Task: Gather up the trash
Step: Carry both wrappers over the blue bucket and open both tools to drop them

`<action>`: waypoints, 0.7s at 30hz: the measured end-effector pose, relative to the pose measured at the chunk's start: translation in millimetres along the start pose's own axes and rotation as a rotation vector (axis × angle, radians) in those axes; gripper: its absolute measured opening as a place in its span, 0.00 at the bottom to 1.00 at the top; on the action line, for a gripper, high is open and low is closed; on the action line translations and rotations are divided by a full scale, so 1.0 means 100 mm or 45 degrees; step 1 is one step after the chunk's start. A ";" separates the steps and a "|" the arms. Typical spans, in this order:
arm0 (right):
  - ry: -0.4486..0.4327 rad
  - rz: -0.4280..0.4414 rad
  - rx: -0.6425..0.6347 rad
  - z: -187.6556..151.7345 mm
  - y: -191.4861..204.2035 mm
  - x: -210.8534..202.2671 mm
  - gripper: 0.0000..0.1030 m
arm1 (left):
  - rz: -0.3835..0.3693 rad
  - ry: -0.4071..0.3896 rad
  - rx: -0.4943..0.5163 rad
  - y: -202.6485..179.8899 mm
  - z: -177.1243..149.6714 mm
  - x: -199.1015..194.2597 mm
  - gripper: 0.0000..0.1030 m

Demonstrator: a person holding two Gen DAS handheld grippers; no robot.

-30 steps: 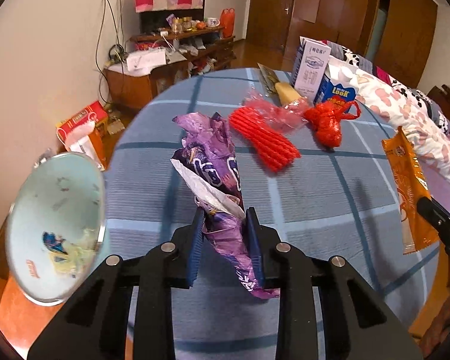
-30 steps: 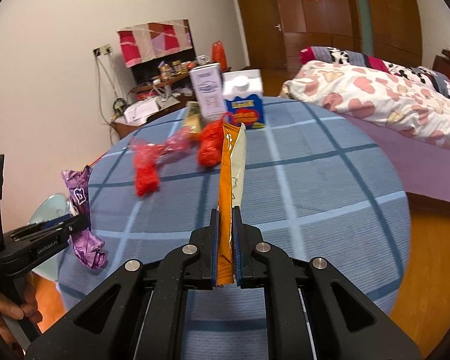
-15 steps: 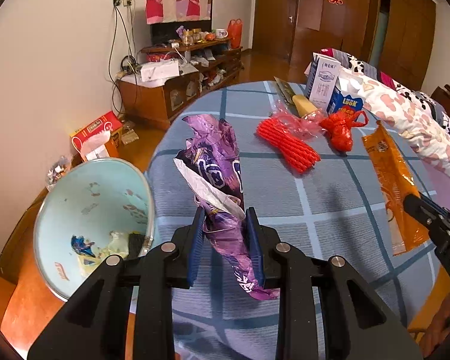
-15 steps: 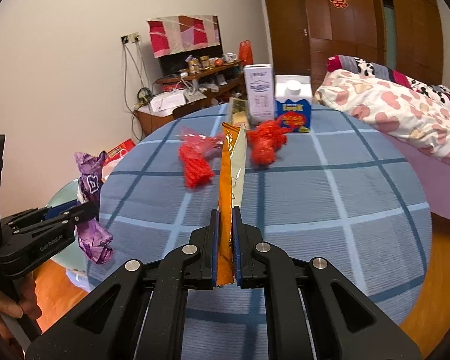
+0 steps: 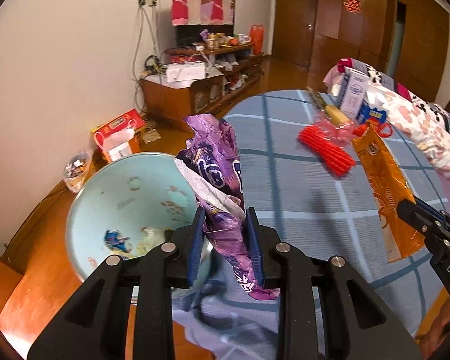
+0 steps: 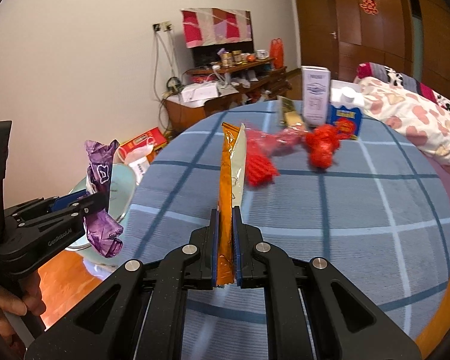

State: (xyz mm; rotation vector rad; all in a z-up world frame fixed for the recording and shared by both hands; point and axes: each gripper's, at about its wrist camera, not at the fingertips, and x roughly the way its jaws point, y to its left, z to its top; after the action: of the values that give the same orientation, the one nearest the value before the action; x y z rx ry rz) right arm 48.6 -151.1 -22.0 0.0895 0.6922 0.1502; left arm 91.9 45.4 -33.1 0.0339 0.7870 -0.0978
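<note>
My left gripper (image 5: 226, 234) is shut on a crumpled purple wrapper (image 5: 216, 165), held upright at the table's left edge, beside the light blue bin (image 5: 129, 192) that stands on the floor. In the right wrist view the same purple wrapper (image 6: 100, 186) hangs from the left gripper (image 6: 97, 202) in front of the bin (image 6: 124, 186). My right gripper (image 6: 225, 231) is shut on a flat orange snack packet (image 6: 226, 162), held edge-on over the blue checked tablecloth (image 6: 344, 210). That orange packet (image 5: 380, 180) also shows at the right of the left wrist view.
Farther back on the table lie a red ribbed wrapper (image 6: 259, 165), a red crumpled bag (image 6: 322, 145), a gold packet (image 6: 289, 117), a white carton (image 6: 314, 96) and a blue carton (image 6: 346, 117). A bed (image 6: 404, 114) stands right. A wooden cabinet (image 5: 201, 90) and a red box (image 5: 118, 133) stand by the wall.
Both grippers have travelled left toward the table's edge with their wrappers still held. The bin has come closer and now lies just left of the purple wrapper.
</note>
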 end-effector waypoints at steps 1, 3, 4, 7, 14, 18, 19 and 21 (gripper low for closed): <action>0.001 0.008 -0.010 0.00 0.05 0.01 0.09 | 0.010 0.000 -0.010 0.06 0.00 0.00 0.26; 0.005 0.027 -0.028 0.02 0.14 0.03 0.09 | 0.024 0.002 -0.027 0.16 -0.01 0.00 0.26; 0.006 0.034 -0.034 0.02 0.18 0.05 0.09 | 0.033 0.002 -0.036 0.21 -0.02 0.00 0.26; 0.013 0.069 -0.060 0.05 0.33 0.10 0.09 | 0.051 0.003 -0.057 0.33 -0.03 0.00 0.26; 0.025 0.121 -0.133 0.09 0.68 0.22 0.09 | 0.083 0.009 -0.104 0.60 -0.05 0.01 0.26; 0.031 0.146 -0.173 0.10 0.87 0.28 0.09 | 0.096 0.014 -0.146 0.77 -0.08 0.03 0.26; 0.031 0.153 -0.180 0.11 0.90 0.29 0.09 | 0.102 0.015 -0.155 0.80 -0.08 0.03 0.26; 0.033 0.168 -0.194 0.12 0.98 0.31 0.09 | 0.115 0.021 -0.173 0.90 -0.10 0.04 0.26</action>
State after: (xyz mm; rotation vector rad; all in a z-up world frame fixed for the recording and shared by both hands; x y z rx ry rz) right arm 69.8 -50.1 -19.4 -0.0126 0.6984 0.3301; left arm 96.6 134.9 -43.1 -0.0586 0.8061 0.0414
